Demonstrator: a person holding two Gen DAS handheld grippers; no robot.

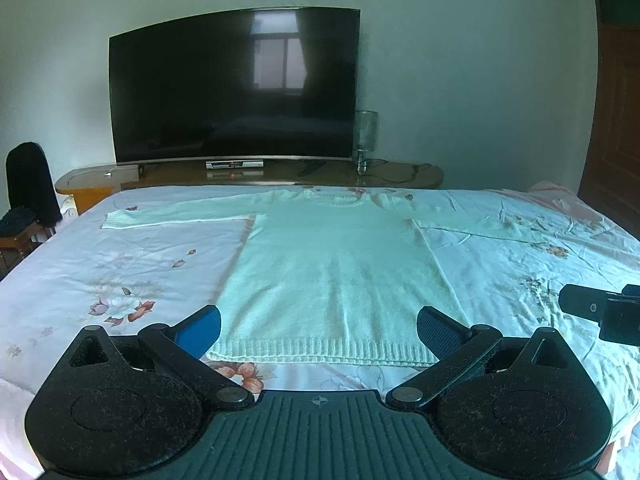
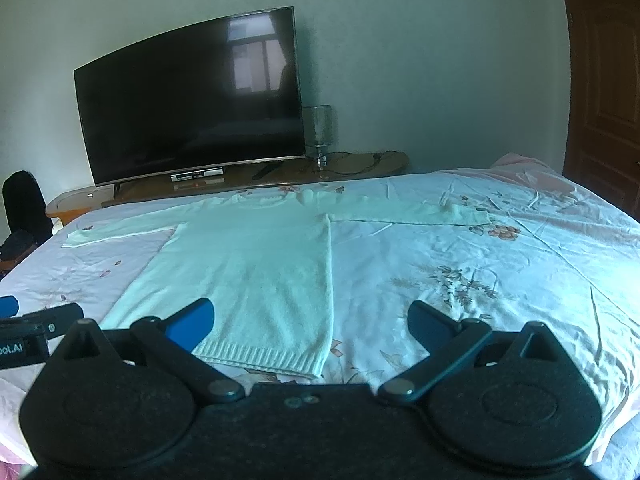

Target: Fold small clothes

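A white knit sweater (image 1: 336, 272) lies flat on the bed, hem toward me, both sleeves spread out sideways. My left gripper (image 1: 319, 330) hovers open just above the ribbed hem, its fingers wider than the hem's middle stretch and holding nothing. In the right wrist view the same sweater (image 2: 248, 264) lies left of centre. My right gripper (image 2: 311, 324) is open over the sweater's right hem corner, empty. The right gripper also shows at the left wrist view's right edge (image 1: 600, 312).
The bed carries a pale floral sheet (image 1: 120, 280) with wrinkles on the right side (image 2: 500, 280). Behind the bed stands a wooden TV bench (image 1: 248, 176) with a large dark television (image 1: 236, 84) and a glass lamp (image 1: 366, 136). A wooden door (image 2: 604, 92) is at right.
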